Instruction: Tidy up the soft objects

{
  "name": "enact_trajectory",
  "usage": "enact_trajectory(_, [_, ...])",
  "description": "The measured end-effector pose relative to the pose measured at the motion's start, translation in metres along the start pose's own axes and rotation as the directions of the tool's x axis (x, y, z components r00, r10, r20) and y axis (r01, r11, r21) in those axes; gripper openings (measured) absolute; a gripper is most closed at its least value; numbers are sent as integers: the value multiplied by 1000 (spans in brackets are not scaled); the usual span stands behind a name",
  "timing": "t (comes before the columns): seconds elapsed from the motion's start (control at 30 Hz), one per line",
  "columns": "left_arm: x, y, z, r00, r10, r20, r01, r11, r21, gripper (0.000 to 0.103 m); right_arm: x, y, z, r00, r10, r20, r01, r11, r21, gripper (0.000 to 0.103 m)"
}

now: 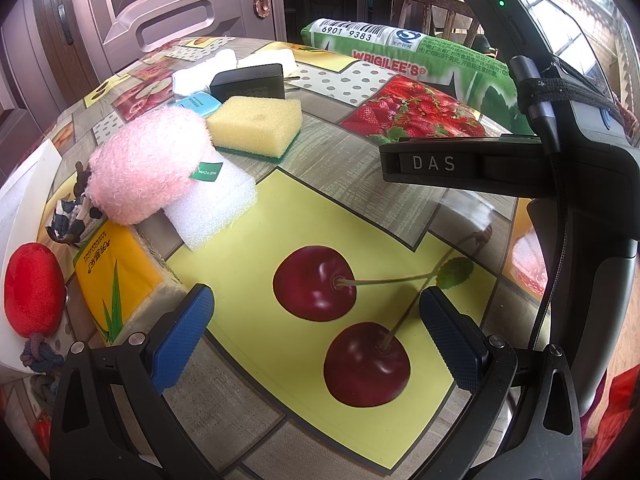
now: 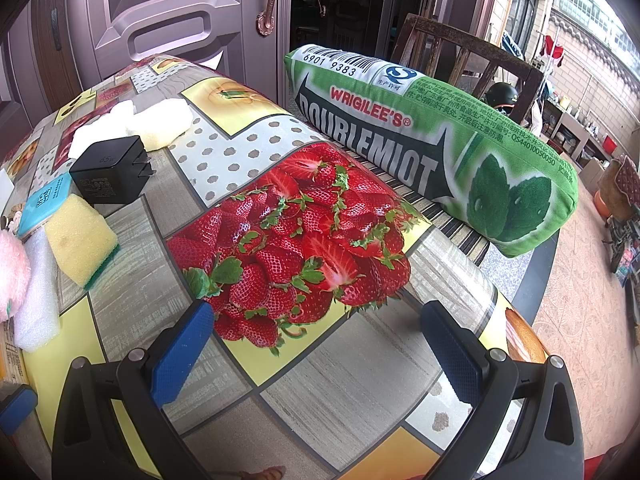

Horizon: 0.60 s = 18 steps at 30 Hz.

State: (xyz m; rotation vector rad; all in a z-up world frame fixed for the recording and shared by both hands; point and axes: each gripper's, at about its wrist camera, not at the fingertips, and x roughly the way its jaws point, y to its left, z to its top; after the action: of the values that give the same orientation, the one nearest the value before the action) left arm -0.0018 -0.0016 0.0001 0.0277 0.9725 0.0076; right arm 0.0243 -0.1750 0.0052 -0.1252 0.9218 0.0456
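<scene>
The table (image 2: 328,392), in its fruit-print cloth, filled both views. Along its far edge, upper right of the right wrist view, lay the green pillow (image 2: 436,152), the largest soft thing. The rest clustered at the left of the left wrist view: the pink plush (image 1: 148,168) leaned on the white foam (image 1: 212,204), with the yellow sponge (image 1: 256,124) just behind, a tissue pack (image 1: 120,276) in front, a red plush (image 1: 32,288) at the far left edge, and white cloths (image 1: 208,68) further back near the black charger (image 1: 248,80). The left gripper (image 1: 316,336) hung over the printed cherries at lower centre, jaws spread wide and holding nothing; the right gripper (image 2: 316,344) hung likewise over the printed strawberries, wide open and empty. By the look of it, no item was yet in hand, so the step was choosing a first piece. The next move probably called for the left gripper to swing toward the upper-left cluster and close gently on the plush or foam.
</scene>
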Motion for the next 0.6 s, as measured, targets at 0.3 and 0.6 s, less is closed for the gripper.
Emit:
enact_trajectory(0.3, [0, 0, 0, 1000, 0, 0, 0, 1000, 0, 102, 0, 0, 0, 1000, 0, 0, 0, 1000, 0, 103])
enact_trajectory(0.6, [0, 0, 0, 1000, 0, 0, 0, 1000, 0, 102, 0, 0, 0, 1000, 0, 0, 0, 1000, 0, 103])
